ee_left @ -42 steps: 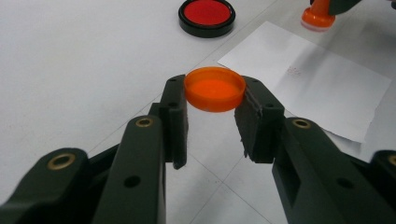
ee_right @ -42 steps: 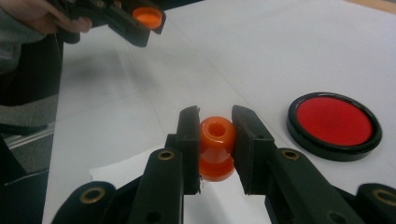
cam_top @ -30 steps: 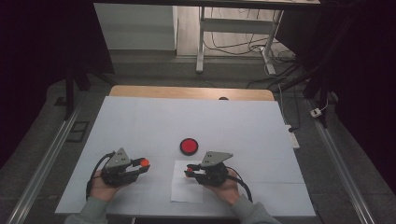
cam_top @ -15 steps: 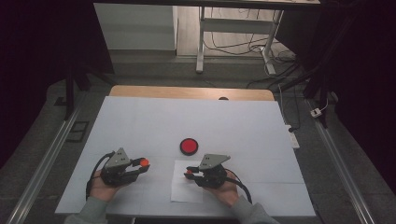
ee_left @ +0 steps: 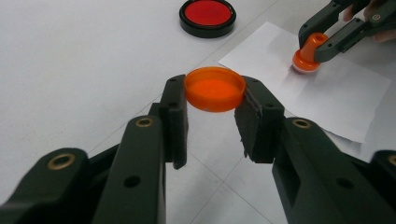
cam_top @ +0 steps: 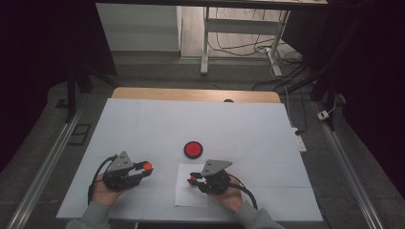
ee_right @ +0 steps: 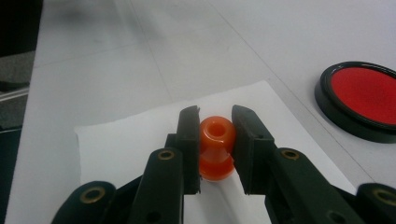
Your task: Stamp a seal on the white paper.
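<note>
My left gripper (ee_left: 214, 87) is shut on a round orange cap (ee_left: 215, 88), held level just above the white table; the high view shows that cap (cam_top: 148, 166) at the front left. My right gripper (ee_right: 215, 116) is shut on a small orange stamp (ee_right: 215, 140), which stands upright with its base on a white sheet of paper (ee_right: 126, 144). In the left gripper view the stamp (ee_left: 306, 56) touches the paper (ee_left: 336, 93) near its far corner. In the high view the right gripper (cam_top: 192, 178) is over the sheet (cam_top: 186, 196).
A round red ink pad in a black case (cam_top: 193, 149) lies open on the table just beyond the paper, between the two grippers. The white table cover (cam_top: 191, 119) stretches far back to a wooden edge. Metal rails run along both sides.
</note>
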### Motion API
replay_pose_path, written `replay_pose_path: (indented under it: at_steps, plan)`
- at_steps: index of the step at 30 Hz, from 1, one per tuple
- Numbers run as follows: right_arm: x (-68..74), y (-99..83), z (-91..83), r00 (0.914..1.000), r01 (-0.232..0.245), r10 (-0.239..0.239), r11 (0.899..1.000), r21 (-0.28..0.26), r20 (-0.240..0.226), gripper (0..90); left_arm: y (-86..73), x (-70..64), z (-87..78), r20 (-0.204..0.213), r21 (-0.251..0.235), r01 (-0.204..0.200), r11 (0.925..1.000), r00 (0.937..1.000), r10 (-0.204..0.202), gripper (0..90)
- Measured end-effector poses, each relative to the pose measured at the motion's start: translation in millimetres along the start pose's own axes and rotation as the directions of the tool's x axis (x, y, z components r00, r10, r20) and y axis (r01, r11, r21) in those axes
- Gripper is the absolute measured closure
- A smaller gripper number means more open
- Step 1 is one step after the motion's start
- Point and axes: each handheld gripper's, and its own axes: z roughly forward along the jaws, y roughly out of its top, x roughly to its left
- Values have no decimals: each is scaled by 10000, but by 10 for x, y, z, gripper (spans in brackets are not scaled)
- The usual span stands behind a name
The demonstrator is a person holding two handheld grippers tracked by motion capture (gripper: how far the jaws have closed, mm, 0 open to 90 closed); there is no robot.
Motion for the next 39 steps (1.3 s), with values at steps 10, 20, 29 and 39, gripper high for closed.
replay_pose_path:
  at_steps: [10, 20, 29, 39]
  plan:
    - [-7, -10, 18, 10000, -3, 3, 10000, 31, 8, 726, 0, 0, -1, 3, -3, -5, 10000, 10000, 5, 653]
    - [-11, -62, 31, 9999, -101, 101, 9999, 74, 10, 729, 0, -3, 5, 28, 18, -7, 10000, 10000, 7, 652]
    - [-13, -73, 42, 9999, -95, 95, 9999, 70, -31, 731, 5, -14, 1, 17, -15, -14, 10000, 10000, 14, 652]
    - [-12, -79, 46, 10000, -87, 87, 10000, 43, -27, 731, 3, 0, -17, -1, -69, 41, 10000, 10000, -41, 652]
